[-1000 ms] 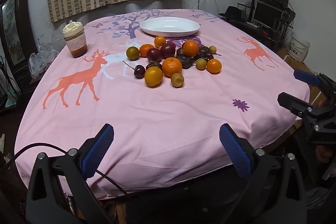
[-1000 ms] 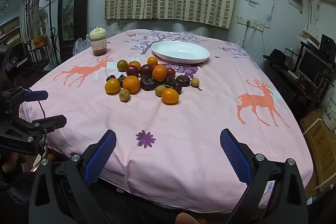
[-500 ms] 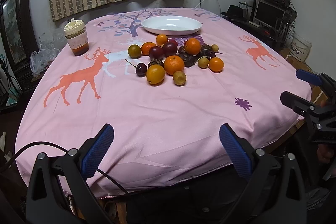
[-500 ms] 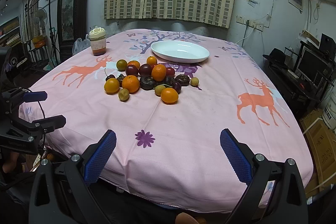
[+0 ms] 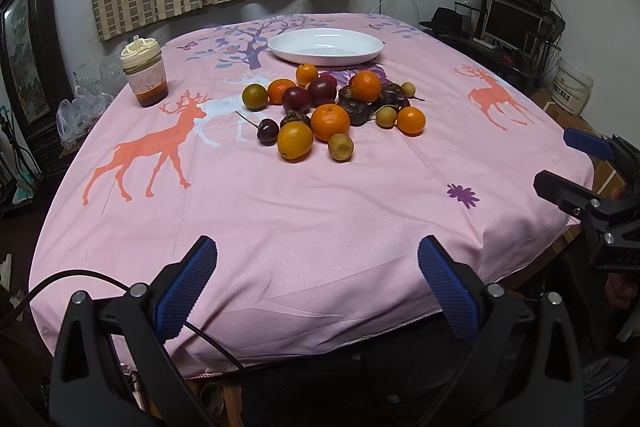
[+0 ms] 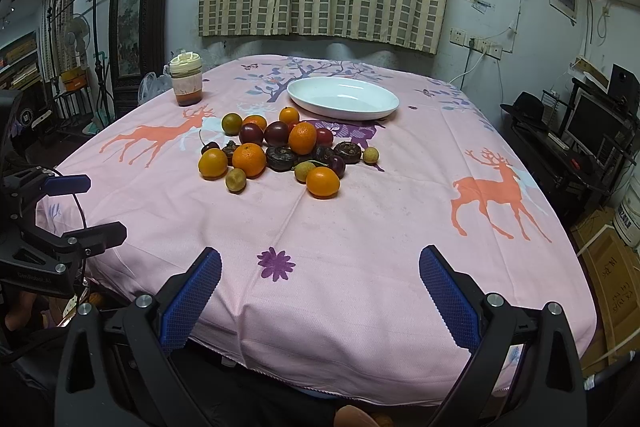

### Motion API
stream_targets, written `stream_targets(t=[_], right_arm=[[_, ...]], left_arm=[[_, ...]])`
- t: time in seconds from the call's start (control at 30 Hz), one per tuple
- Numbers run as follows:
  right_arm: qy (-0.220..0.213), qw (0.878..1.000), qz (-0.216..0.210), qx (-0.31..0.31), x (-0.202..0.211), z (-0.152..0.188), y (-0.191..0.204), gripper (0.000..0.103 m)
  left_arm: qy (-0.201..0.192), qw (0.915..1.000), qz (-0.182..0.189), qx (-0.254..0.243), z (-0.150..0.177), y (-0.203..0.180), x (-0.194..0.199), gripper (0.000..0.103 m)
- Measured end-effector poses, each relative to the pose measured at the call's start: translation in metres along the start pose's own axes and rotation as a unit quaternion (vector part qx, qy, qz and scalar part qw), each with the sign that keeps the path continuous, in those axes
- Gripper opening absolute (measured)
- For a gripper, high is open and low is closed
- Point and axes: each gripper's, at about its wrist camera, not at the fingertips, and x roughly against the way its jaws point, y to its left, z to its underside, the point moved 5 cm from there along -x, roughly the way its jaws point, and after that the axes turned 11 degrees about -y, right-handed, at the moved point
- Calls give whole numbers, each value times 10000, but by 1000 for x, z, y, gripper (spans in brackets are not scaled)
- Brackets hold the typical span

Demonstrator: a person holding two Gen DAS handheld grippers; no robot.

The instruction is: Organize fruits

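A pile of fruit lies mid-table: oranges, dark plums, cherries, small yellow-green fruits and dark brown ones. It also shows in the right wrist view. A white oval plate stands empty behind the pile, and shows in the right wrist view too. My left gripper is open and empty at the near table edge. My right gripper is open and empty at the near edge, further right. Each gripper shows in the other's view, the right one and the left one.
A lidded jar with brown contents stands at the table's far left. A pink deer-print cloth covers the table. A desk with a monitor stands to the right, a dark cabinet to the left.
Both grippers have moved slightly forward toward the table; the fruit sits a little lower and nearer in view. Both stay open and nothing on the table has moved.
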Motion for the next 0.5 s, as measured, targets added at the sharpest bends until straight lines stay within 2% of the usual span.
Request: stream_targets(t=[0.5], right_arm=[[-1,10000,6,5,0,0,0,99]], left_arm=[[4,10000,-2,-4,1,-2,0,99]])
